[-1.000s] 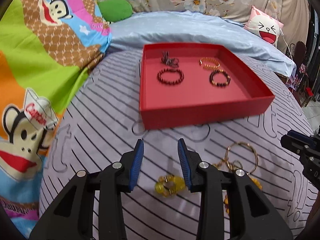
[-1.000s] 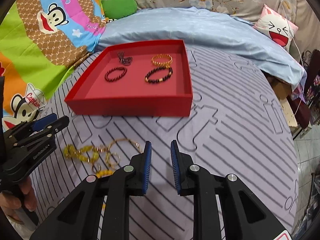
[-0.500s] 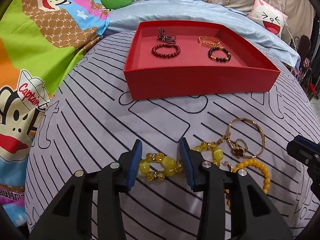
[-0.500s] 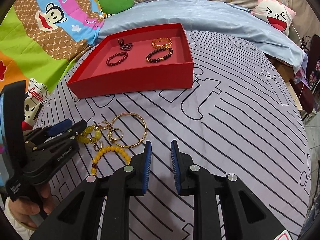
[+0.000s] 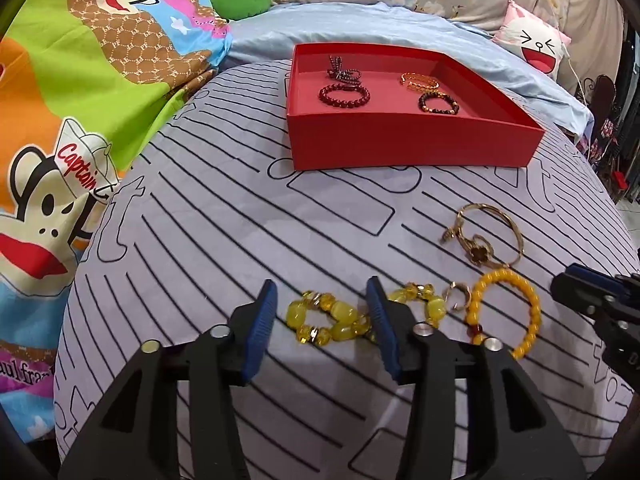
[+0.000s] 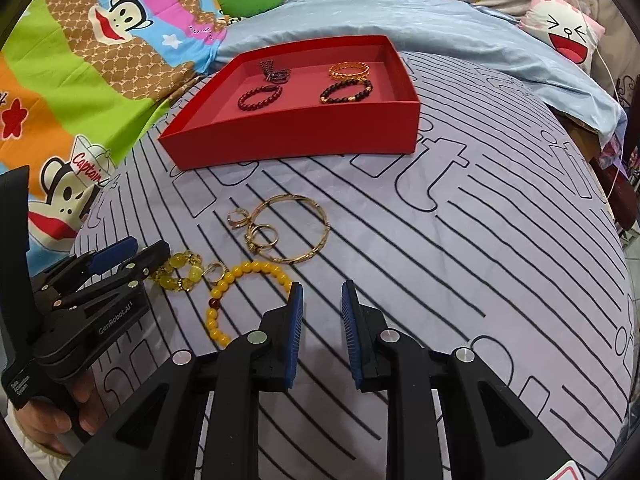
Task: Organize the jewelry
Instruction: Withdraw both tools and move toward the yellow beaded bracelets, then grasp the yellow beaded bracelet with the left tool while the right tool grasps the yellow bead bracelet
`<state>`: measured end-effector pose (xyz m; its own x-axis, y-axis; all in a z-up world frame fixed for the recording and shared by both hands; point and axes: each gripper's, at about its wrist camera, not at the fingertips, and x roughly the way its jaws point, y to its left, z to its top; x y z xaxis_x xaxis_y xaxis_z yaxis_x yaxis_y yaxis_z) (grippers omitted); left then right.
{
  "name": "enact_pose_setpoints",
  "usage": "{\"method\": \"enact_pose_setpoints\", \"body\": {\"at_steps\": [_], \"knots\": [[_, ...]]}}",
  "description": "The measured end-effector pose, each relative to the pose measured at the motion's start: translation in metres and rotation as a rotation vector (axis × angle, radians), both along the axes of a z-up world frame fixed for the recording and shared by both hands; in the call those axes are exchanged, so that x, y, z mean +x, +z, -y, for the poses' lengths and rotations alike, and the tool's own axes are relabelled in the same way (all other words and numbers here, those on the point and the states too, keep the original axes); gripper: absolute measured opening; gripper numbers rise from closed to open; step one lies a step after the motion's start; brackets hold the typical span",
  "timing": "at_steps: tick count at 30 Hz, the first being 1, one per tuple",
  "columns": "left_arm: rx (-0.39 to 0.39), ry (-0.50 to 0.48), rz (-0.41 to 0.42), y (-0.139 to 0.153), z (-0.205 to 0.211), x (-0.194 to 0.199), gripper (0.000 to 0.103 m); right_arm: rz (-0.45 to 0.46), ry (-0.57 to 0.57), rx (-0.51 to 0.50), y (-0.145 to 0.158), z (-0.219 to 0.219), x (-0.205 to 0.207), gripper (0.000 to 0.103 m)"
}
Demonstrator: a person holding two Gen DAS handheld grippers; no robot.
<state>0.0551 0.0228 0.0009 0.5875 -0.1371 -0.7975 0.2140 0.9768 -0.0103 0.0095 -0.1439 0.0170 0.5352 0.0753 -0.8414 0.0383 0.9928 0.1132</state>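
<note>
My left gripper (image 5: 322, 314) hangs low over the striped sheet. Its jaws are opening, and a chunky yellow bead bracelet (image 5: 340, 314) lies between them, clear of the pads. To its right lie a round-bead yellow bracelet (image 5: 532, 308) and a thin gold bangle (image 5: 486, 206) with small rings. My right gripper (image 6: 322, 300) stands narrowly open with nothing between its fingers; the round-bead bracelet (image 6: 256, 267) ends just beside its left finger. The red tray (image 6: 300, 132) further back holds several bracelets. The left gripper (image 6: 148, 248) sits over the chunky bracelet (image 6: 180, 276).
A lilac striped sheet (image 6: 460, 260) covers the bed. A colourful monkey blanket (image 5: 80, 100) lies on the left, a pale blue quilt (image 5: 380, 24) behind the tray, a pink cat pillow (image 6: 568, 36) at the back right. A person's hand (image 6: 48, 420) holds the left gripper.
Both grippers have drawn back from the tray and sunk towards the loose jewellery. The left jaws have widened around the chunky yellow bracelet. The right jaws look much the same.
</note>
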Motion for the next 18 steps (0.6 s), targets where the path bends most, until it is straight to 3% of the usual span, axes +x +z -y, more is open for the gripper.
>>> {"method": "enact_pose_setpoints", "body": {"at_steps": [6,18], "knots": [[-0.069,-0.002,-0.004,0.009,-0.005,-0.008,0.047,-0.009,0.022,0.000,-0.006,-0.010,0.000,0.025],[-0.022,-0.012,-0.012,-0.005,-0.002,-0.024,0.047,-0.016,0.032,-0.047,-0.017,-0.015,-0.006,0.025]]}}
